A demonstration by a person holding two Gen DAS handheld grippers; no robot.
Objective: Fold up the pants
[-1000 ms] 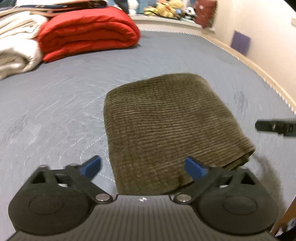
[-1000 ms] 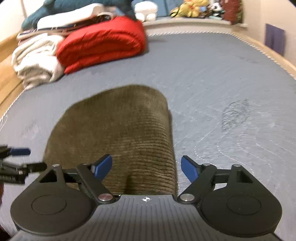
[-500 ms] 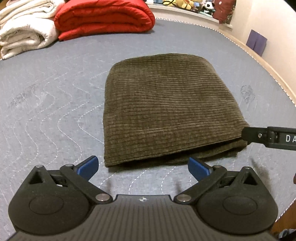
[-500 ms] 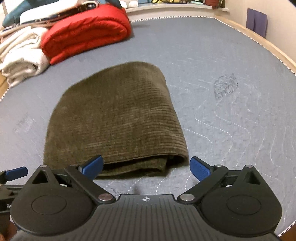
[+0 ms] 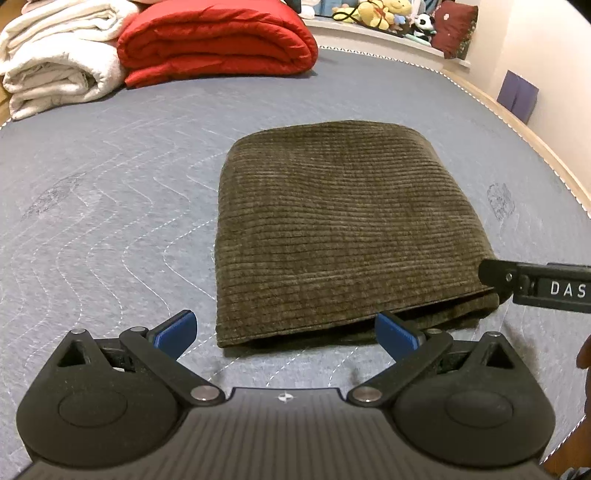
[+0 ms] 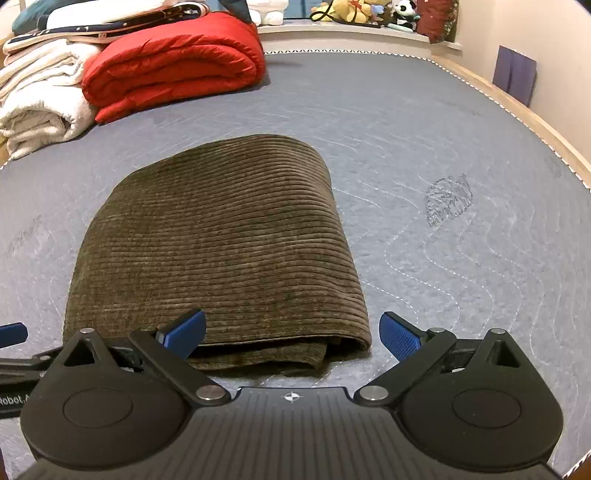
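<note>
Right now the left gripper has its jaws spread wide with nothing clamped, blue pads hovering just short of the near edge of the pants. Same for the right gripper: jaws wide apart, nothing between the pads, its left pad over the near hem, its right pad off the cloth above bare mattress. Pants are an olive corduroy bundle, already folded into a compact rectangle, lying flat mid-mattress; layered open edges face the grippers at 6 o'clock, rounded fold at 12 o'clock. In the left view the right gripper's finger pokes in at 3 o'clock, touching or just beside the bundle's near right corner; can't tell which. Both tools angle down at the near edge, likely because the last fold was just laid there and let go. Judgement: fold looks done or nearly so; the near right corner shows a lower layer peeking out, might want a tidy. Outward: red quilt folded at 11 o'clock, white blankets beside it at 10 o'clock, stuffed toys on a ledge at 1 o'clock, all well apart from the pants.
</note>
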